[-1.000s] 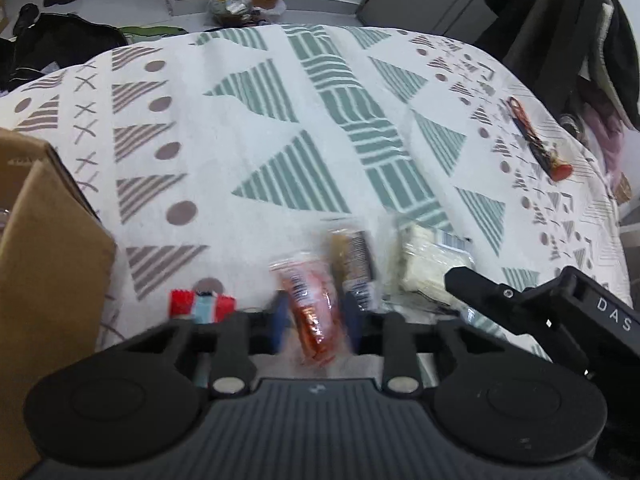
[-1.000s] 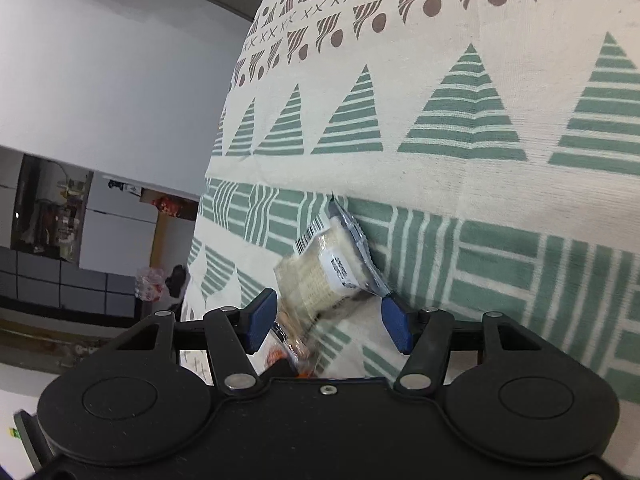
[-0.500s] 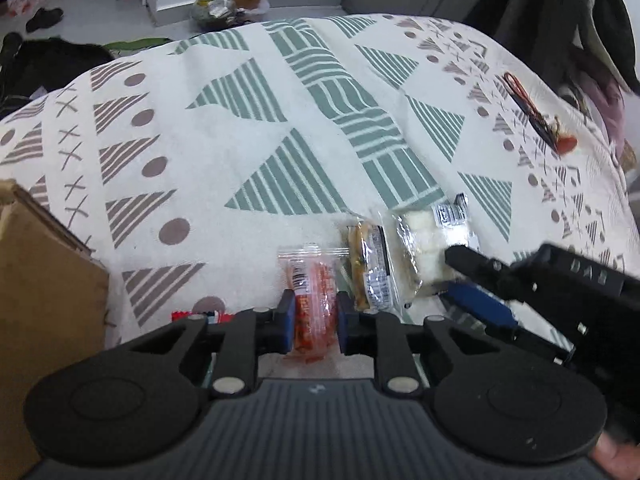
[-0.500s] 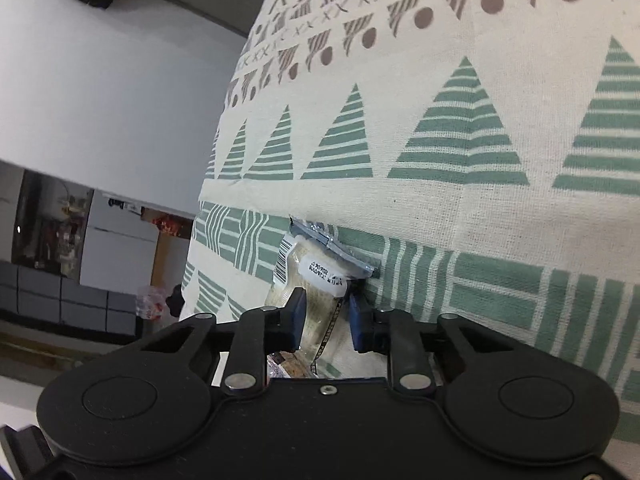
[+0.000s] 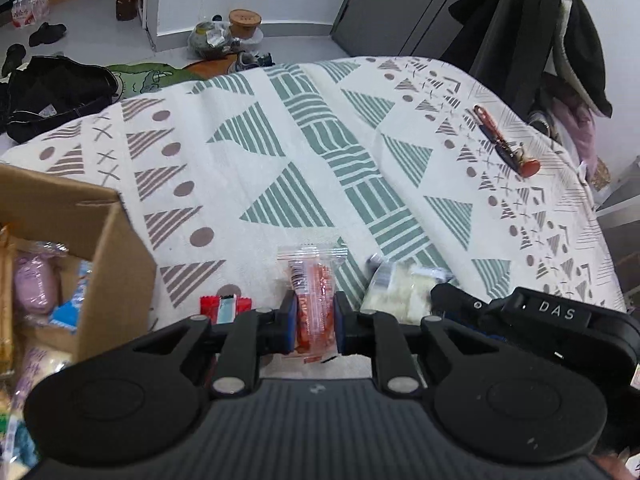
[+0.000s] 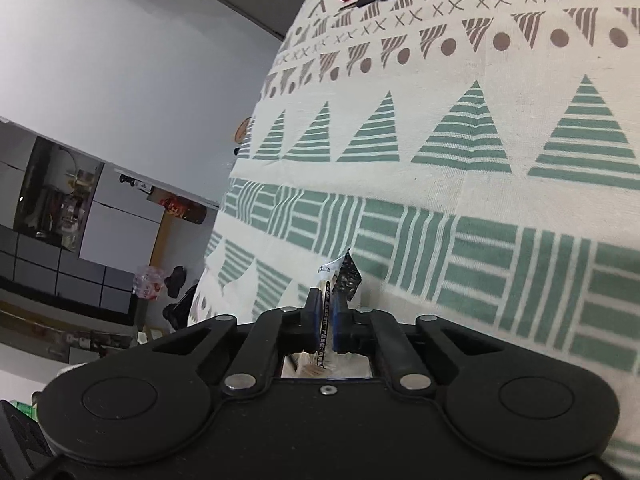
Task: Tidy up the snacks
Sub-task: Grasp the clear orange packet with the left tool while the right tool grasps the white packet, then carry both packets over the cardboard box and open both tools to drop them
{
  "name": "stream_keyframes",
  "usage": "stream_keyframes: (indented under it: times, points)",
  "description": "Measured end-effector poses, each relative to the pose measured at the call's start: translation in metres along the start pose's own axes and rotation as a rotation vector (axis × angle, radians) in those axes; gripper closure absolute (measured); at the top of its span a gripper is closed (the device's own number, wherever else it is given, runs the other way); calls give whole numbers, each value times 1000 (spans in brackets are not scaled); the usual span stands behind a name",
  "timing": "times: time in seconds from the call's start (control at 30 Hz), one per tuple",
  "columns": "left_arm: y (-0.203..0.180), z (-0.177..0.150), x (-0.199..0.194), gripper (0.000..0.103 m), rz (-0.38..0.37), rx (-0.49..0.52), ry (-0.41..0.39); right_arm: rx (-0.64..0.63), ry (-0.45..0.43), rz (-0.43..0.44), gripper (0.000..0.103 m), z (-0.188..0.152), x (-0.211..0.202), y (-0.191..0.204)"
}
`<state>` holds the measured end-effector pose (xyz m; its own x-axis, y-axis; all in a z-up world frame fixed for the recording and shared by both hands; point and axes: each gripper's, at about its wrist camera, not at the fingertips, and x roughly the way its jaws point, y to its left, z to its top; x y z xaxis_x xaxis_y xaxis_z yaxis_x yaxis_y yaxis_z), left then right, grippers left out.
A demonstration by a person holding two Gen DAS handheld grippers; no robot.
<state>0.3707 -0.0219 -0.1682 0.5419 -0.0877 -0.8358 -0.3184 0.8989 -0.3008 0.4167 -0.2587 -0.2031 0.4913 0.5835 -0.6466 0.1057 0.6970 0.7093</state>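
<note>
Snacks are in both my hands: my left hand-held gripper (image 5: 314, 322), pointing steeply down, is clamped on one orange snack packet (image 5: 313, 300), and my right hand-held gripper (image 6: 326, 320) on one pale snack packet (image 6: 340, 278), above the patterned tabletop (image 5: 280, 168).

The left gripper (image 5: 314, 322) is matte black; two angular finger arms carry blue pads at the tips; a silver rivet sits at each arm's base, beside two round black discs; a ribbed dark grey plate lies between the discs, below the pads; the right gripper (image 6: 326, 316) has the same black body, blue pads, silver rivets and a small screw below them; from the left wrist view its side reads "DAS" in white.
</note>
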Motion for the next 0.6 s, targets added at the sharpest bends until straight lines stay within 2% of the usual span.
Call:
stream_keyframes:
  times: [0.6]
  points:
    - [28, -16, -91, 86, -15, -25, -103, -152, -16, 120, 103, -39, -51, 62]
